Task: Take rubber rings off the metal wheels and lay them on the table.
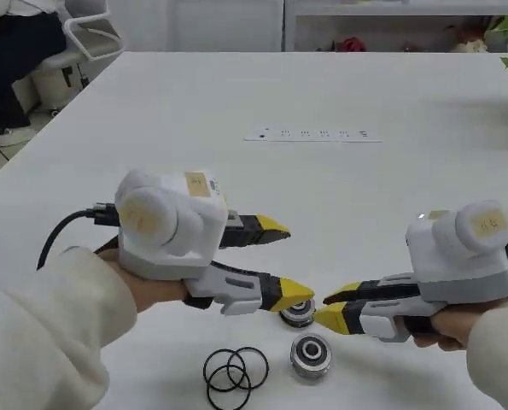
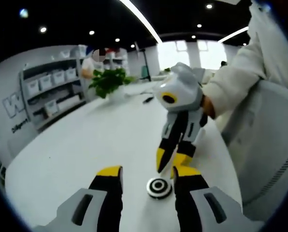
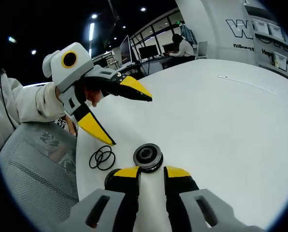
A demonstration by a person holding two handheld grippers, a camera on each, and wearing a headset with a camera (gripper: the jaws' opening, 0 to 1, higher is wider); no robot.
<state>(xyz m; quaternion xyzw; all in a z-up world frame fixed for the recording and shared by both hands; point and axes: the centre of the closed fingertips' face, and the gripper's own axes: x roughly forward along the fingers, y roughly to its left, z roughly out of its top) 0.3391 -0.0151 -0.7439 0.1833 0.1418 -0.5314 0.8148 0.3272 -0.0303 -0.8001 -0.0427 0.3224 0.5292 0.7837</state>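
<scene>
The left gripper (image 1: 292, 260) has its jaws wide apart and grips nothing. Its lower jaw tip sits just above a wheel (image 1: 298, 313) on the table (image 1: 339, 188). In the left gripper view this wheel (image 2: 159, 187) lies between the jaw tips. The right gripper (image 1: 324, 309) has its jaws narrowly apart and empty, with the tips just beside the same wheel (image 3: 147, 155). A second wheel (image 1: 311, 354) stands nearer the person. Three loose rings (image 1: 235, 373) lie overlapped on the table, left of the second wheel.
</scene>
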